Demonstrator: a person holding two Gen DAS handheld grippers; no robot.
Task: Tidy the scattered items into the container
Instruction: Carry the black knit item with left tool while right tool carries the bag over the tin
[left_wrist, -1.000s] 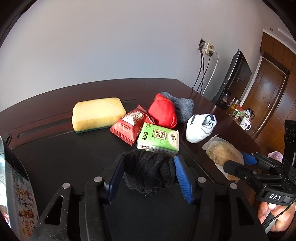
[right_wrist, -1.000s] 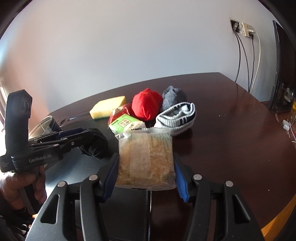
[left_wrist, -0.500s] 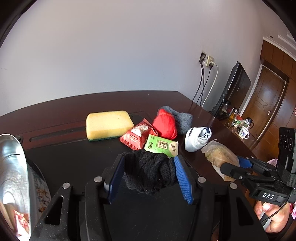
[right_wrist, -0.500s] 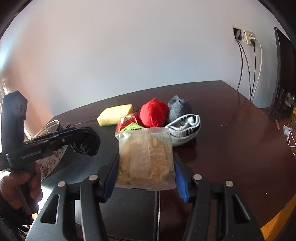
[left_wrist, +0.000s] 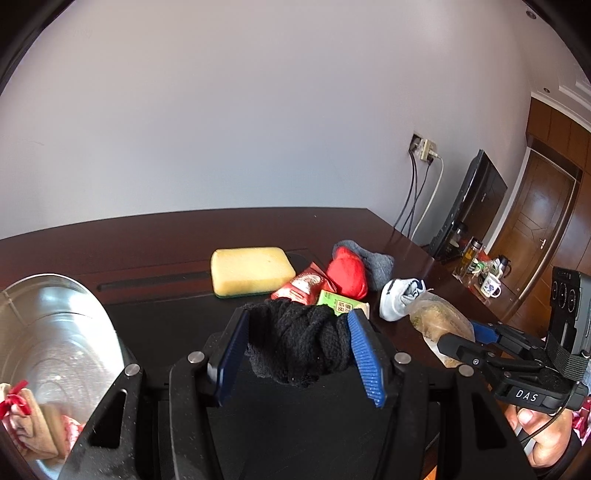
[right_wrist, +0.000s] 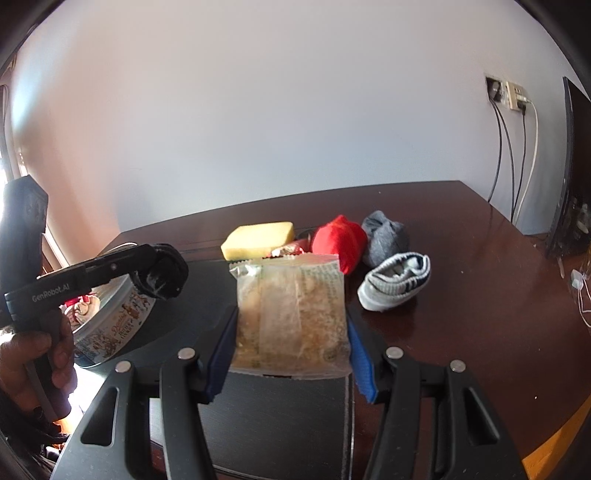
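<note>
So both tools are loaded right now: the left gripper (left_wrist: 298, 341) has its blue pads squeezed onto a balled-up black sock (left_wrist: 297, 343), and the right gripper (right_wrist: 291, 332) is clamped on a clear snack packet (right_wrist: 291, 314), both held up off the table (right_wrist: 480, 258). Moving outward, the round metal tin (left_wrist: 55, 332) sits at the table's left edge on the dark mat, with a small cloth pouch (left_wrist: 26, 424) already inside. The rest of the clutter is bunched mid-table toward the far edge: yellow sponge (left_wrist: 251, 271), red wrapper (left_wrist: 303, 288), green tissue pack (left_wrist: 341, 304), red sock (left_wrist: 347, 277), grey sock (left_wrist: 376, 264) and a white striped sock (right_wrist: 397, 280) just right of them. Looks like the carry step to me, two items on their way to the tin. Next move would need each gripper over the tin's opening before letting go, one at a time I'd guess, since they'd crowd each other. Compared with a second ago, both hands have lifted and swung left, so the tin now shows much bigger in the left view; grips haven't changed.
</note>
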